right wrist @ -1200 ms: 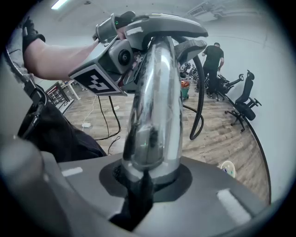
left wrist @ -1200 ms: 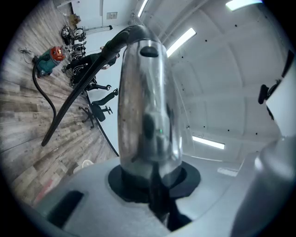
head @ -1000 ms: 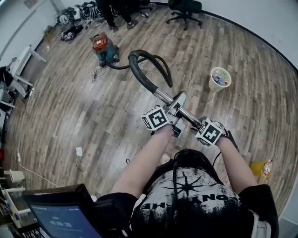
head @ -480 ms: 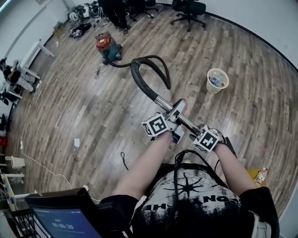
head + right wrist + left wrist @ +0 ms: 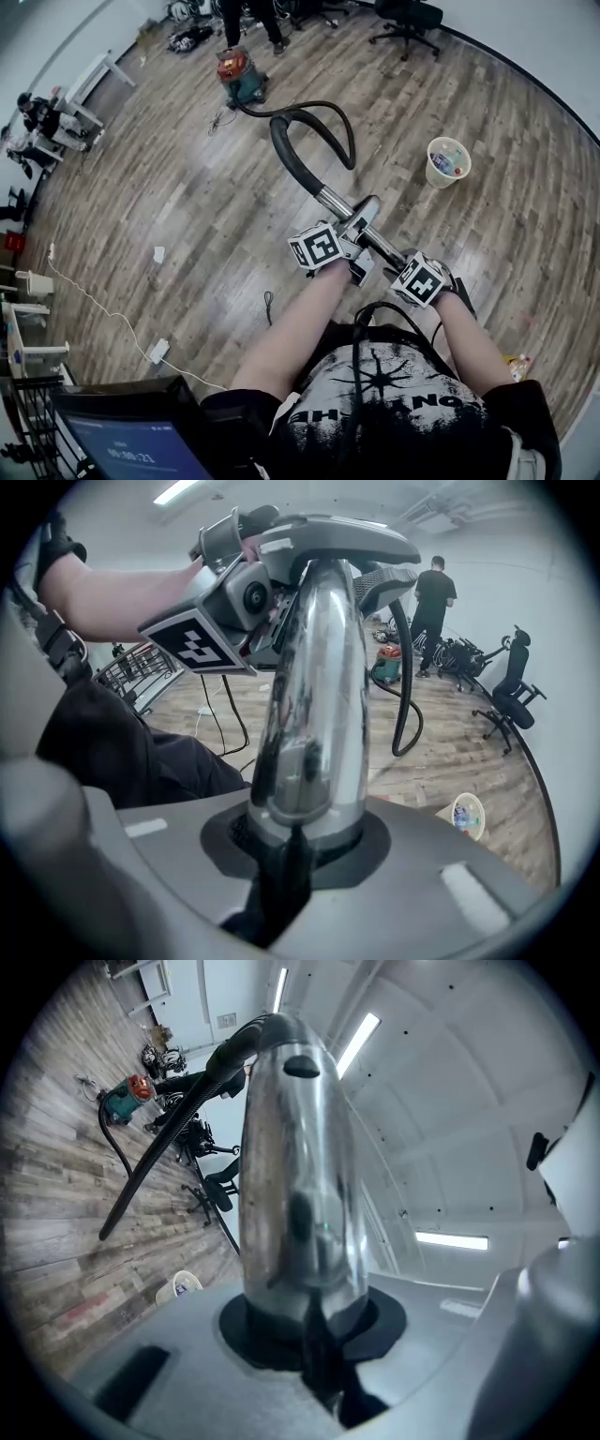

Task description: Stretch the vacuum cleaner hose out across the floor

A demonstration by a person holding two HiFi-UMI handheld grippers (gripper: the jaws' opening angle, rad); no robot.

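Chrome wand [image 5: 330, 200] of the vacuum runs through both claws. The left claw [image 5: 356, 246] is clamped on it nearer the hose, and the right claw [image 5: 401, 265] is clamped on it just behind, close to the person's body. Ahead of the left claw the black hose [image 5: 286, 155] arches up in a loop, then trails across the wooden floor [image 5: 187, 206] to the red-and-teal vacuum cleaner [image 5: 242, 75], well beyond both claws. A white bucket [image 5: 446, 161] stands on the floor ahead of the right claw.

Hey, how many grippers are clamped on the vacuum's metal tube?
2. The left gripper is shut on the metal tube, nearer the black hose. The right gripper is shut on it further back, nearer the person. Neither is hidden.
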